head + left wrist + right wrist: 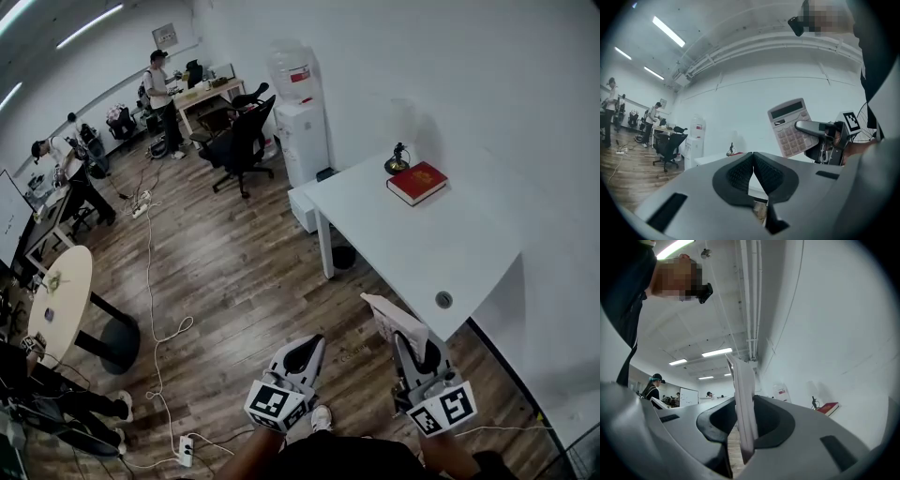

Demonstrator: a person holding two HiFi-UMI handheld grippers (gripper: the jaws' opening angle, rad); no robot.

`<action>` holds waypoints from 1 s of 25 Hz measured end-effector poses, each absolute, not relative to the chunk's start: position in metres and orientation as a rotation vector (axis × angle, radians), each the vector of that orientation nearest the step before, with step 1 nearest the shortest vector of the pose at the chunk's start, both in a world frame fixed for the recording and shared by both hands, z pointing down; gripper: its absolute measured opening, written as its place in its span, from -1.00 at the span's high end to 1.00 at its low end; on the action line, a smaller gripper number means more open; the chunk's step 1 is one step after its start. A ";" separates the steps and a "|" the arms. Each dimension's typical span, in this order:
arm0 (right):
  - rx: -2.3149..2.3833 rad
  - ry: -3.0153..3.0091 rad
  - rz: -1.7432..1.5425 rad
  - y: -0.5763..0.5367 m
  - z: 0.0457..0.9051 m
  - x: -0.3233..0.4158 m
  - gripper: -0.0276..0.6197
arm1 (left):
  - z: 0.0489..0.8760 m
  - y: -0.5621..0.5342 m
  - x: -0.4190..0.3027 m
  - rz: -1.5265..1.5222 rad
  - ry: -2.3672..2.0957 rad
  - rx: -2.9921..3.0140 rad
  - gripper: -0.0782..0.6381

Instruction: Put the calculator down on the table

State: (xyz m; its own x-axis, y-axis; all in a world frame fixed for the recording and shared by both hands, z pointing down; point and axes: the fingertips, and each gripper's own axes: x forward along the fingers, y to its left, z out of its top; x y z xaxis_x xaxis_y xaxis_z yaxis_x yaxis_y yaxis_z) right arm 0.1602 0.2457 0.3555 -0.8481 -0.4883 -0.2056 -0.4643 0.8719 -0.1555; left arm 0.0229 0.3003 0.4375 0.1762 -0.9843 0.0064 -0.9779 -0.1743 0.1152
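A pale calculator (392,321) is held upright off the near corner of the white table (422,246), above the wooden floor. My right gripper (405,339) is shut on its lower part. In the right gripper view the calculator (743,404) stands edge-on between the two pads. The left gripper view shows its keypad face (790,126), with the right gripper (820,131) clamped across it. My left gripper (307,347) hangs level to the left of it, shut, with nothing between its pads (740,171).
A red book (417,183) and a small dark ornament (397,161) lie at the table's far end; a cable hole (443,300) sits near its front corner. A water dispenser (300,131), an office chair (239,141), a round table (56,300) and floor cables (155,309) lie to the left.
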 end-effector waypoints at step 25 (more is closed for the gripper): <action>-0.832 2.748 -0.280 0.197 0.370 0.045 0.56 | 0.456 0.259 -0.088 -0.112 -1.855 2.376 0.73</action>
State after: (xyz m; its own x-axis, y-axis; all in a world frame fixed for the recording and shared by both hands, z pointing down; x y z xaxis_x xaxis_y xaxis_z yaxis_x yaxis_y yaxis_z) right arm 0.0450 0.1971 0.3699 -0.8037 -0.5649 -0.1872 -0.5156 0.8180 -0.2550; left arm -0.0878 0.2587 0.4556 0.2440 -0.9696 0.0189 -0.9604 -0.2388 0.1438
